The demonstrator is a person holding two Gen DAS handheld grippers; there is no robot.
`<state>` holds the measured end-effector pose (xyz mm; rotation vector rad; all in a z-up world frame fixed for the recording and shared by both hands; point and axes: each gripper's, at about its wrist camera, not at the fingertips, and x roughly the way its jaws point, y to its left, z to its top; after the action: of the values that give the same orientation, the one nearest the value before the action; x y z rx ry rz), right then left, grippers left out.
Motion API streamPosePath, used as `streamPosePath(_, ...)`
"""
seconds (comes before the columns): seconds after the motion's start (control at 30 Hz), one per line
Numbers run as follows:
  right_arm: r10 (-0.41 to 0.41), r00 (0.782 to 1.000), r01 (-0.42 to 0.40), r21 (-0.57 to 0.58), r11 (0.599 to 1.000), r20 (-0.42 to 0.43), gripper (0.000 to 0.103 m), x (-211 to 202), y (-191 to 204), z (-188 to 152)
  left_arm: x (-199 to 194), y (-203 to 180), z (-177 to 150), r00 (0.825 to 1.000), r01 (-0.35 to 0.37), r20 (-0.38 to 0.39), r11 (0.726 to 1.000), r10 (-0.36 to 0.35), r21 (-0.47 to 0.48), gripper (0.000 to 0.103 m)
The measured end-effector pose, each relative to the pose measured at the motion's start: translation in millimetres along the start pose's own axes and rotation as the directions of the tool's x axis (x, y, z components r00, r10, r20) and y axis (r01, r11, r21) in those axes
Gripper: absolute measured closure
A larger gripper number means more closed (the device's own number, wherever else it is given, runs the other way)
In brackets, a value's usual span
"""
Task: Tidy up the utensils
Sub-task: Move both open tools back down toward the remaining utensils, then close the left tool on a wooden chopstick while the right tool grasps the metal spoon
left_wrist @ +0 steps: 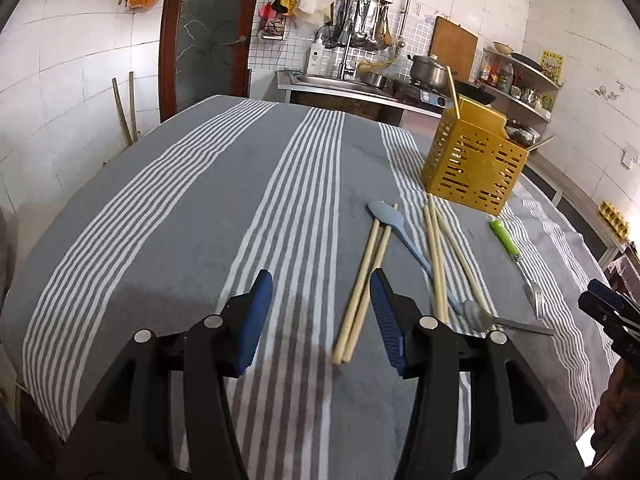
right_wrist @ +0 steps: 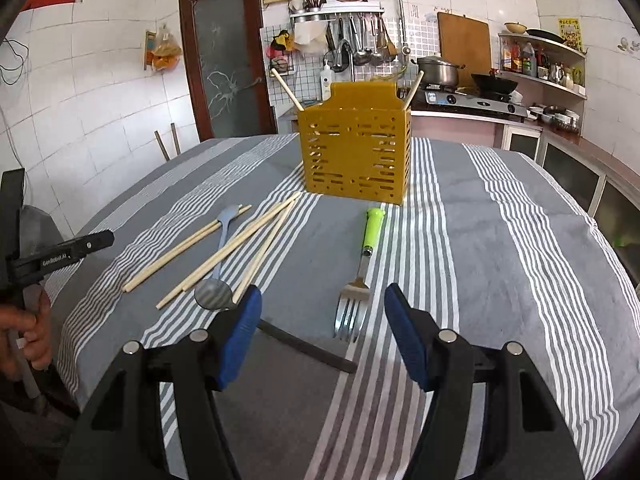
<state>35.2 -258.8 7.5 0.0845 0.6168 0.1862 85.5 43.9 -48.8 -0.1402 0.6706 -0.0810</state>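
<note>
Ahead, spreading under everything: worktop (right_wrist: 500, 240) in soft grey cloth with white stripes. Standing at its far side, well beyond both tongs: yellow slotted plastic holder (right_wrist: 356, 156), boxy, two chopsticks poking out. Lying nearer: pale wooden chopsticks (left_wrist: 362, 280), one pair just beside the left tongs (left_wrist: 320, 312), which are gaping, gripping nothing. Resting between the parted, empty right tongs (right_wrist: 322, 320): metal fork (right_wrist: 354, 300), green-handled, untouched.

Beyond the striped tablecloth (right_wrist: 500, 240) — a glass-panelled door (right_wrist: 228, 56), a steel pot (right_wrist: 438, 70) and black wok (right_wrist: 494, 83) on the stove (right_wrist: 472, 102), ladles on a wall rack (right_wrist: 362, 38), shelves of bottles (right_wrist: 524, 60).
</note>
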Motion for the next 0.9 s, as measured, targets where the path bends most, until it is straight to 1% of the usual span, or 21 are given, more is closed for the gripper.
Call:
streamPosePath(0.1, -0.006, 1.000, 0.006, 0.014, 1.000, 0.016, 0.039, -5.0, 1.5, -0.9, -4.5, -6.8, -5.3, 1.000, 0.004, 0.011, 1.000, -0.005, 0.016, 0.052)
streamPosePath(0.17, -0.024, 1.000, 0.024, 0.023, 0.999, 0.019, 0.039, -7.1, 3.5, -2.9, -6.9, -11.9, -9.5, 1.000, 0.005, 0.011, 0.999, -0.005, 0.034, 0.052)
streamPosePath(0.3, -0.077, 0.997, 0.077, 0.068, 0.995, -0.005, 0.039, -7.1, 6.8, -9.9, -12.7, -22.3, -17.8, 1.000, 0.008, 0.012, 0.997, -0.009, 0.083, 0.052)
streamPosePath(0.5, -0.043, 0.998, 0.045, 0.058, 0.997, -0.050, 0.039, 1.6, 24.4, -24.5, -13.2, -23.0, -23.5, 1.000, 0.019, -0.007, 0.994, -0.019, 0.105, 0.052)
streamPosePath(0.67, -0.046, 0.997, 0.048, 0.035, 0.998, -0.062, 0.039, 7.3, 32.6, -25.7, -9.4, -20.6, -23.0, 1.000, 0.025, -0.015, 0.994, -0.024, 0.106, 0.052)
streamPosePath(0.9, -0.057, 0.994, 0.060, 0.022, 0.998, -0.096, 0.039, 22.2, 32.6, -23.9, 0.5, -20.8, -19.8, 0.999, 0.033, -0.027, 0.994, -0.031, 0.102, 0.051)
